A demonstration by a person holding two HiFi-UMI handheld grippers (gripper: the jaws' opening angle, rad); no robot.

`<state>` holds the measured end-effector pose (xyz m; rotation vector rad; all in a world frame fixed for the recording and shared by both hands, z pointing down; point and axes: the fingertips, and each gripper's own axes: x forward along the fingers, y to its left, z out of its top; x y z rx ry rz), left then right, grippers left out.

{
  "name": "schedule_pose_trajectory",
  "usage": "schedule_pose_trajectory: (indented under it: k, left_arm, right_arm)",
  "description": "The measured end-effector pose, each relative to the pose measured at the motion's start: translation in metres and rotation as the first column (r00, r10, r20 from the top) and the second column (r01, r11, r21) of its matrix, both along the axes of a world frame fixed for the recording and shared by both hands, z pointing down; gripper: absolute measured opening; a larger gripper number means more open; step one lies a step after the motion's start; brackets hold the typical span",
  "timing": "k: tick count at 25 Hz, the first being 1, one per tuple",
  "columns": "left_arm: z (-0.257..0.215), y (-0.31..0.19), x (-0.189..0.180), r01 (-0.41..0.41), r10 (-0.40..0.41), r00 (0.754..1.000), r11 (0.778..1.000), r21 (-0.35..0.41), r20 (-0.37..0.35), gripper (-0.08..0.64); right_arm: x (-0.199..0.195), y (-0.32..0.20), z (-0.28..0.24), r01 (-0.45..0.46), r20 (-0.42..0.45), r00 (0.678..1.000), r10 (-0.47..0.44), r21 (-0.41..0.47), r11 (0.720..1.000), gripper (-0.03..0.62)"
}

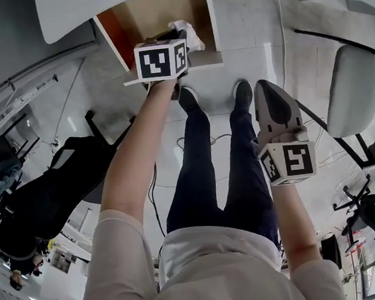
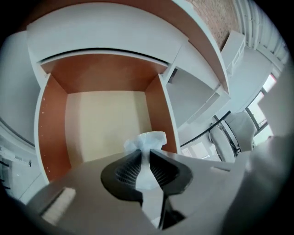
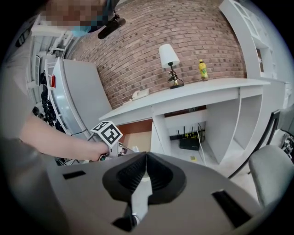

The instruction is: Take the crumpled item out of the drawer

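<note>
**A:** Closest in, the left gripper (image 2: 147,158) has its fingers (image 2: 130,168) clamped on the crumpled item (image 2: 148,143). It's a white wad pinched by a thin fold, the rest puffing out past the tips.

**B:** Where does that sit in the drawer (image 2: 49,131)?

**A:** At its front right corner, beside the side wall. The rest of the drawer floor shows bare. I can't tell whether the wad is off the floor yet.

**B:** Why such a narrow pinch?

**A:** Soft stuff squashes, so a fold is probably all there is to bite. I'd judge it enough to lift, though it could slip.

**B:** And the right gripper (image 3: 145,159)?

**A:** Fingers together on nothing, held low beside the person's leg (image 1: 250,173). Parked out of the way, I'd say, since this is a one-handed job.

**B:** What's left?

**A:** Lifting it out over the drawer front.
</note>
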<state>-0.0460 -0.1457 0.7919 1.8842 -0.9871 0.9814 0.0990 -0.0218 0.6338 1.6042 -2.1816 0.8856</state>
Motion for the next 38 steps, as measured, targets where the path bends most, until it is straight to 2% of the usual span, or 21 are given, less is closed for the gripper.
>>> schedule_pose_trajectory:
  k: [6,15,22,25,29,32,34,36,38]
  left_arm:
    - [-0.043,0.022,-0.017,0.023,-0.021,0.999,0.997,0.071,-0.031,0.067]
    - [-0.114,0.084,-0.043,0.051,-0.038,0.996,0.986,0.158,-0.083,0.067]
    - [-0.195,0.132,-0.054,0.124,-0.070,0.979,0.950,0.286,-0.190,0.067]
    - [-0.244,0.140,-0.069,0.175,-0.100,0.972,0.912,0.371,-0.213,0.067]
    - [-0.312,0.136,-0.087,0.200,-0.094,0.969,0.843,0.499,-0.230,0.068]
    - [-0.365,0.132,-0.102,0.213,-0.086,0.967,0.795,0.568,-0.241,0.068]
    - [-0.399,0.123,-0.114,0.232,-0.098,0.965,0.749,0.621,-0.243,0.069]
    - [-0.430,0.108,-0.126,0.261,-0.120,0.961,0.691,0.675,-0.249,0.069]
    - [-0.460,0.100,-0.137,0.294,-0.137,0.953,0.650,0.701,-0.272,0.069]
  right_arm:
    - [-0.013,0.009,-0.016,0.010,-0.007,1.000,-0.010,0.025,1.000,0.009]
    - [-0.021,0.011,-0.058,0.032,-0.025,0.999,-0.031,0.068,0.997,0.011]
    - [-0.036,0.012,-0.112,0.027,-0.010,1.000,-0.026,0.094,0.995,0.011]
    - [-0.045,0.004,-0.146,0.043,-0.009,0.999,-0.042,0.122,0.992,0.011]
    - [-0.050,-0.006,-0.195,0.062,-0.007,0.998,-0.061,0.184,0.981,0.009]
    - [-0.053,-0.005,-0.233,0.070,-0.011,0.998,-0.069,0.211,0.975,0.009]
    - [-0.054,-0.009,-0.256,0.077,-0.020,0.997,-0.074,0.235,0.969,0.009]
    - [-0.054,-0.020,-0.279,0.090,-0.036,0.996,-0.083,0.268,0.959,0.009]
    - [-0.057,-0.026,-0.305,0.109,-0.056,0.994,-0.096,0.298,0.948,0.009]
